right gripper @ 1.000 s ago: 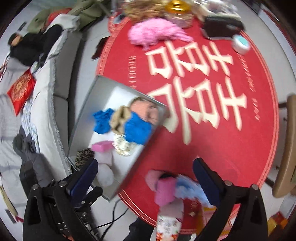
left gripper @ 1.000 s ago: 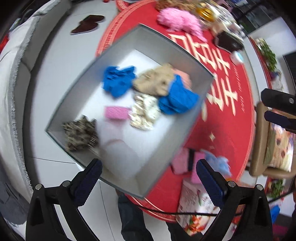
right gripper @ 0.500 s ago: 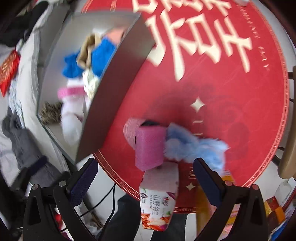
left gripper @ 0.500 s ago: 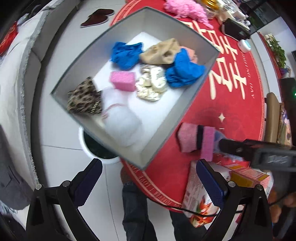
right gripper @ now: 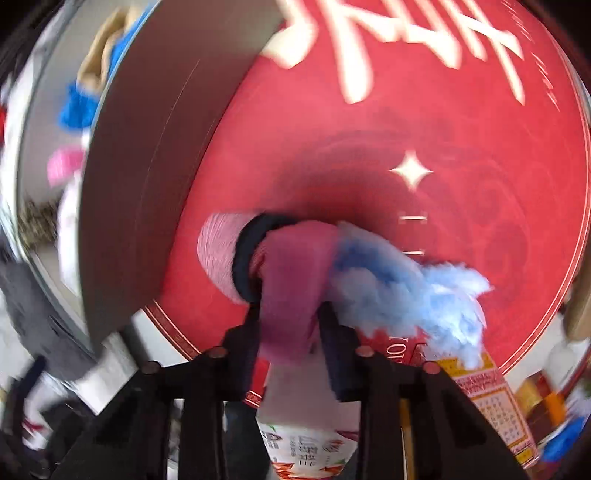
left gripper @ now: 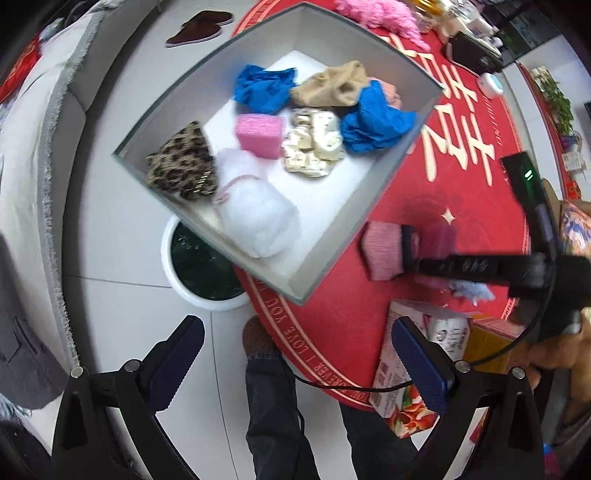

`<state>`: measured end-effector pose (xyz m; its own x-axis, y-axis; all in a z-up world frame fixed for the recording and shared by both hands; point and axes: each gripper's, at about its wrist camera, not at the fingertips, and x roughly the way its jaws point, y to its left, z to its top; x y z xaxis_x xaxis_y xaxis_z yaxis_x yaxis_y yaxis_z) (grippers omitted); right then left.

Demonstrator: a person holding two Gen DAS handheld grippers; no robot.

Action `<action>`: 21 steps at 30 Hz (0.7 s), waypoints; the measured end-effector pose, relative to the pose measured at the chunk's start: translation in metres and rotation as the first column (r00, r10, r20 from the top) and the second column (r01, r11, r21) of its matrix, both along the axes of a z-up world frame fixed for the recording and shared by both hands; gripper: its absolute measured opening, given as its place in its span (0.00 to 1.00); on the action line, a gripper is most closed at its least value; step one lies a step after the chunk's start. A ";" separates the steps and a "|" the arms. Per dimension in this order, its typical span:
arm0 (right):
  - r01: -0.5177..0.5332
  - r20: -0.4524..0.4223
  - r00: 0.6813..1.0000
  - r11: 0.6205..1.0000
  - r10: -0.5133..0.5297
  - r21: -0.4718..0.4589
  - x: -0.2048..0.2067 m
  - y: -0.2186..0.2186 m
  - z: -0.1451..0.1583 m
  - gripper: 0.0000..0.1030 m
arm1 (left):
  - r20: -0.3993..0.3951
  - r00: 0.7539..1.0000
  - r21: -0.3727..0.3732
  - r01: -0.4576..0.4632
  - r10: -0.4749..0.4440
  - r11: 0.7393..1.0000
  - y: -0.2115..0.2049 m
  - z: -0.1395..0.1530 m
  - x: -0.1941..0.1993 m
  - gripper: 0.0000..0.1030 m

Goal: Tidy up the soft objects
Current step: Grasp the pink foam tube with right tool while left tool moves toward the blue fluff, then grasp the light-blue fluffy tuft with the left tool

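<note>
A magenta soft block (right gripper: 291, 280) lies on the red tablecloth (left gripper: 461, 192), between a pink rolled sock with a dark band (right gripper: 221, 251) and a light-blue fluffy piece (right gripper: 399, 291). My right gripper (right gripper: 290, 314) points steeply down. Its jaws are closing, and both pads press the block's sides. The grey box (left gripper: 369, 199) beside it holds blue cloths (left gripper: 266, 88), a beige cloth, a pink sponge (left gripper: 260, 134), a cream scrunchie, a leopard pouch (left gripper: 181, 166) and a white fluffy ball (left gripper: 258, 218). My left gripper (left gripper: 295, 332) hangs open and empty over the table's edge.
A white bin with a dark liner (left gripper: 203, 273) stands on the floor under the box's corner. Printed cartons (left gripper: 417, 362) sit at the table's near edge. A person's legs (left gripper: 273, 398) are below. A pink fluffy item (left gripper: 376, 14) lies far across the table.
My right gripper has come down over the magenta block and its jaws have narrowed from wide open onto it. The left gripper drifted sideways, so the box sits higher in its view.
</note>
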<state>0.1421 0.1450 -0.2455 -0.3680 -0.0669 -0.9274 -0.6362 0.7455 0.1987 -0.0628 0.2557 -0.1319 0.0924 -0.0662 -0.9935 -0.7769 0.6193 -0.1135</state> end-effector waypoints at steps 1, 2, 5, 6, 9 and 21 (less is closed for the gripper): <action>0.025 0.006 1.000 1.000 -0.025 0.012 0.007 -0.004 0.005 0.26 | 0.006 1.000 -0.003 0.013 -0.013 1.000 -0.003 0.001 0.004 0.99; 0.048 0.015 0.999 0.998 -0.049 0.027 0.015 -0.008 0.010 0.25 | 0.010 1.000 -0.005 0.022 -0.021 1.000 -0.005 0.001 0.007 0.99; 0.139 0.044 0.989 0.987 -0.143 0.087 0.045 -0.023 0.030 0.25 | 0.024 0.998 -0.012 0.060 -0.060 0.998 -0.014 0.003 0.023 0.99; 0.183 0.045 0.981 0.977 -0.189 0.111 0.056 -0.030 0.037 0.25 | 0.033 0.997 -0.016 0.075 -0.074 0.997 -0.018 0.004 0.030 0.99; 0.281 0.038 0.956 0.946 -0.290 0.160 0.078 -0.048 0.053 0.25 | 0.042 0.990 -0.041 0.136 -0.134 0.990 -0.032 0.001 0.053 0.99; 0.401 0.036 0.901 0.861 -0.432 0.314 0.107 -0.116 0.109 0.25 | 0.049 0.912 -0.110 0.410 -0.407 0.905 -0.080 -0.027 0.168 0.99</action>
